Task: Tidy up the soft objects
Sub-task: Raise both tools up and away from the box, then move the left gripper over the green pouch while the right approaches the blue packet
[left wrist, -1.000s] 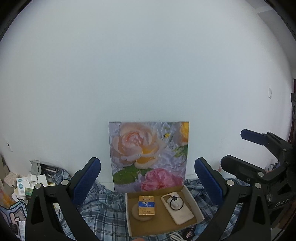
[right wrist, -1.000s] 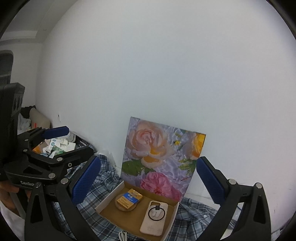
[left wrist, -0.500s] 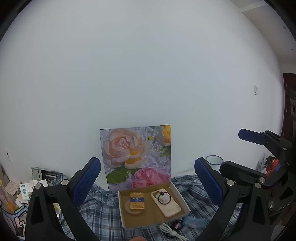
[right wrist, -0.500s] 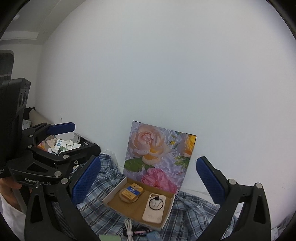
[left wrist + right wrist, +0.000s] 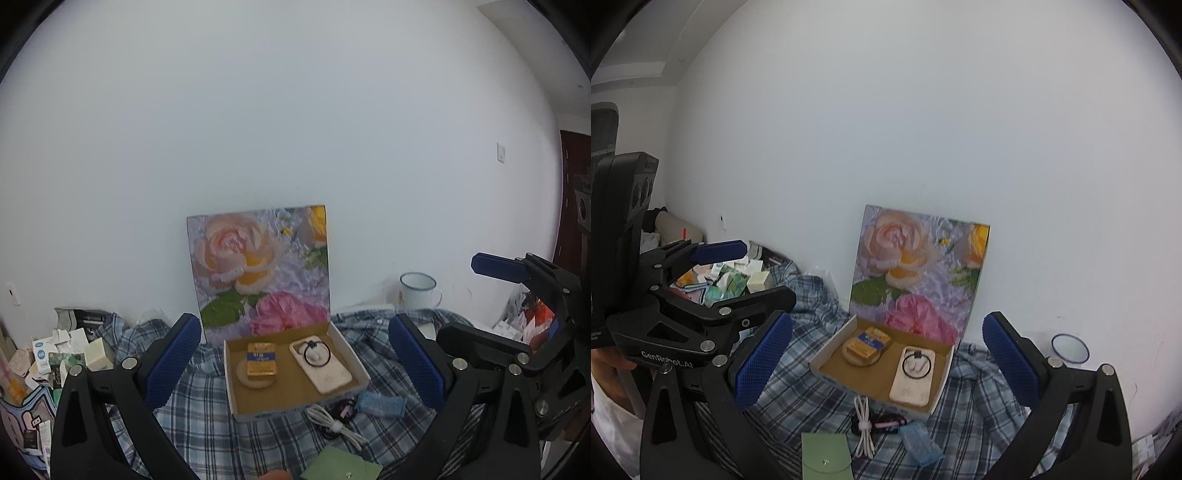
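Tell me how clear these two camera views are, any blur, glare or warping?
Left wrist view: soft, even light with no glare; heavy fisheye bowing, dark vignette in the corners; the floral panel and cardboard box look fairly sharp. Right wrist view: same warping; the green pouch at the bottom edge looks slightly soft, and a pinkish cast tints the right rim.

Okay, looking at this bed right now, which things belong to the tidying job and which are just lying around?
Likely part of the job:
cardboard box
phone case
white cable
green pouch
blue pouch

Just lying about:
enamel mug
flower picture
plaid cloth
pile of small packets
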Demonstrator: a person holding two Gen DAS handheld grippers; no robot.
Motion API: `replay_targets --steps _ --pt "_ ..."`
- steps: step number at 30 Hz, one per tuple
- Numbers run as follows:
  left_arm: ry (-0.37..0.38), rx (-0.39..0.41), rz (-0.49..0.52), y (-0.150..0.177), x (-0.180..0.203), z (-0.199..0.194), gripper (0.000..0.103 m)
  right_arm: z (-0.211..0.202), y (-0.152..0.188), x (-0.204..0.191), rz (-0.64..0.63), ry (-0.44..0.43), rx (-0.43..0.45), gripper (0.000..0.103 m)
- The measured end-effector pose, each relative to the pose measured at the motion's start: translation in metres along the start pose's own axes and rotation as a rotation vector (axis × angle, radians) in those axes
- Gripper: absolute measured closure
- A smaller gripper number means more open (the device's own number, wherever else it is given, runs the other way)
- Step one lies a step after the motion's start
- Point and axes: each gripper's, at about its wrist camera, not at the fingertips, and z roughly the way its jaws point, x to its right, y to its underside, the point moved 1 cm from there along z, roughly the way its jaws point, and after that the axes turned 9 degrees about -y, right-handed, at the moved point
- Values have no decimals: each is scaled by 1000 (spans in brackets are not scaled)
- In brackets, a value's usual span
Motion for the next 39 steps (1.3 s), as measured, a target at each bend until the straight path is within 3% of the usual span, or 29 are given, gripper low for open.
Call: replay_targets --steps 39 --pt "119 -249 82 110 19 40 1 26 112 1 199 -76 -186 0"
